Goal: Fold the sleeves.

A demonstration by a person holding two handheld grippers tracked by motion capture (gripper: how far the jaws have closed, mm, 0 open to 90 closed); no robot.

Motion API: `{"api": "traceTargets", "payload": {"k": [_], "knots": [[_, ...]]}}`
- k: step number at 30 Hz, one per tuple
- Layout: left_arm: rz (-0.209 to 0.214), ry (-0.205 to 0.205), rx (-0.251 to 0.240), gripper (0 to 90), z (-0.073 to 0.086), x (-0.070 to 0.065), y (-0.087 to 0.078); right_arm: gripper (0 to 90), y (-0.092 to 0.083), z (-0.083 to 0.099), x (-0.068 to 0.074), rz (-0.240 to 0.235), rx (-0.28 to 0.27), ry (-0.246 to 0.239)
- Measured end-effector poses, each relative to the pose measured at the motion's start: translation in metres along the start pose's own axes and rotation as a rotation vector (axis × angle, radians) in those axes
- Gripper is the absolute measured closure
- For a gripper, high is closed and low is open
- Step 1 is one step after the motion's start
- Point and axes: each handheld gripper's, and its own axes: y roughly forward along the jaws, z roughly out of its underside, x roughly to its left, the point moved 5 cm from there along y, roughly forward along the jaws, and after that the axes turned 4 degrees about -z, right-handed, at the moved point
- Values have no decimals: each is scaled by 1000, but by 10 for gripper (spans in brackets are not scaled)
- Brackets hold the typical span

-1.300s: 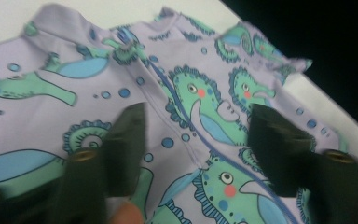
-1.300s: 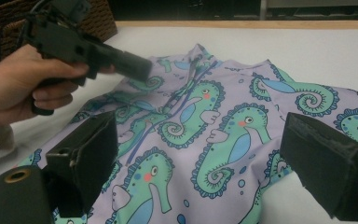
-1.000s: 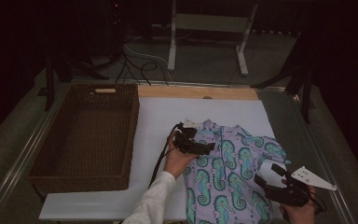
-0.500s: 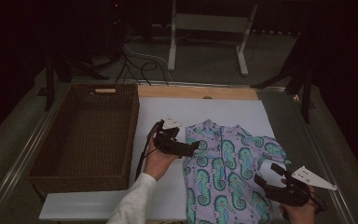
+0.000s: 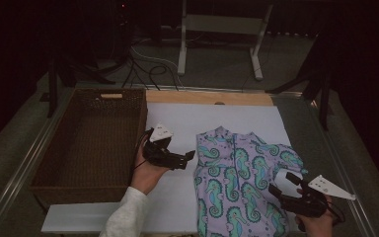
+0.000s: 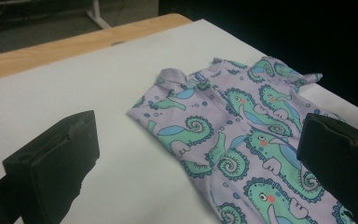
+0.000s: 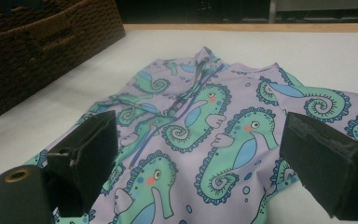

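Where wicker basket point(image 5: 86, 148) stands, printed garment point(image 5: 237, 177) lies flat.

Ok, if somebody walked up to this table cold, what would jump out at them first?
Probably the lilac garment printed with green seahorses, spread flat on the white table top toward its right side. Next, the dark wicker basket at the table's left edge. The left gripper hovers open between the two, and the right gripper, also open, sits over the garment's near right part.
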Motion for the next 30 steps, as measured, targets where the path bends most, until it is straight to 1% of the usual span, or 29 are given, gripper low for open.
{"api": "traceTargets", "payload": {"k": [1, 3, 4, 5, 6, 7, 8, 9, 10, 12, 14, 15, 16, 17, 21, 24, 25, 27, 29, 30], "knots": [[-6, 13, -16, 0, -1, 1, -7, 113, 0, 0, 0, -3, -5, -5], [-8, 12, -18, 0, -2, 2, -10, 112, 0, 0, 0, -4, -6, -4], [-11, 15, -23, 0, -2, 5, -15, 112, -1, -1, 0, -5, -11, -6], [-11, 15, -23, 0, -2, 5, -15, 112, -1, -1, 0, -5, -11, -6], [-13, 13, -30, 0, -2, 8, -19, 111, -2, -1, -1, -4, -14, -4], [-13, 13, -30, 0, -2, 8, -19, 111, -2, -1, -2, 1, -16, -4], [-5, 21, -39, 0, -1, 11, -23, 111, -2, -1, -2, -1, -23, 0], [-5, 21, -39, 0, -1, 11, -23, 111, -2, -1, -2, -2, -26, 0], [-3, 29, -54, 0, -1, 14, -27, 110, -2, -1, -2, -3, -26, 2], [-13, 19, -62, 0, 0, 19, -30, 110, -2, -1, -2, -3, -29, 2], [-10, 13, -69, 0, 0, 21, -31, 109, -2, -2, -3, 1, -30, 3], [-2, -6, -80, 0, 2, 24, -33, 106, -1, -2, -3, -1, -31, 3], [-2, -6, -80, 0, 2, 24, -33, 105, 0, -3, -3, 0, -29, 8], [7, -26, -84, 0, 4, 26, -32, 104, 0, -3, -4, 2, -27, 6], [12, -36, -84, 0, 4, 27, -31, 102, 0, -3, -4, 9, -25, 2], [11, -48, -87, 0, 5, 27, -31, 100, -1, -1, -5, 24, 3, 11], [19, -58, -99, 0, 5, 28, -32, 91, -1, -1, -6, 28, 8, 6], [18, -71, -113, 0, 5, 29, -33, 90, -1, -1, -8, 50, 28, 11], [23, -77, -117, 0, 5, 29, -34, 83, -2, -2, -10, 67, 46, 16], [31, -91, -121, 0, 5, 30, -34, 81, -2, -4, -12, 71, 52, 17]]}}
